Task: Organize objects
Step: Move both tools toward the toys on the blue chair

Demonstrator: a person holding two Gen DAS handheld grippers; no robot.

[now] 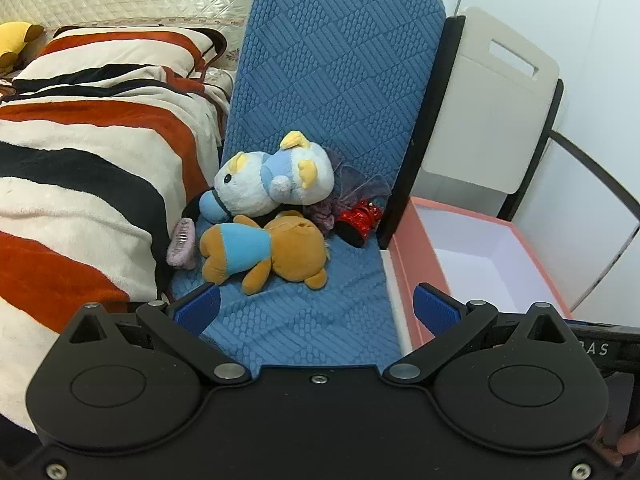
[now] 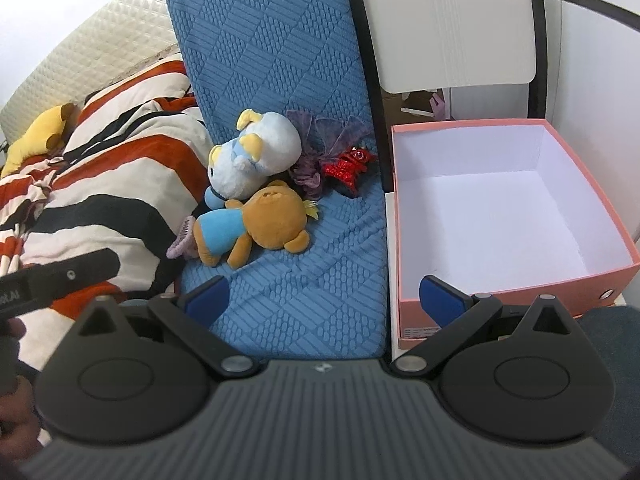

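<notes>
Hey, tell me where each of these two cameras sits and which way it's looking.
Left wrist view: sits on the left tool, angled down at the blue cushion, the brown bear and the striped blanket; its open blue pads show, and the other tool's body at the right edge.
Right wrist view: sits on the right tool, angled down, further right, the empty pink box filling its right side; open pads show, plus the left tool's body and a hand at the left edge.
Shared: bear, white-and-blue plush, red sequin item, cushion, box.

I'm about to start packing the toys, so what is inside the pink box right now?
The pink box holds nothing visible; its white floor and walls are bare. Its near corner is hidden behind the right tongs.
</notes>
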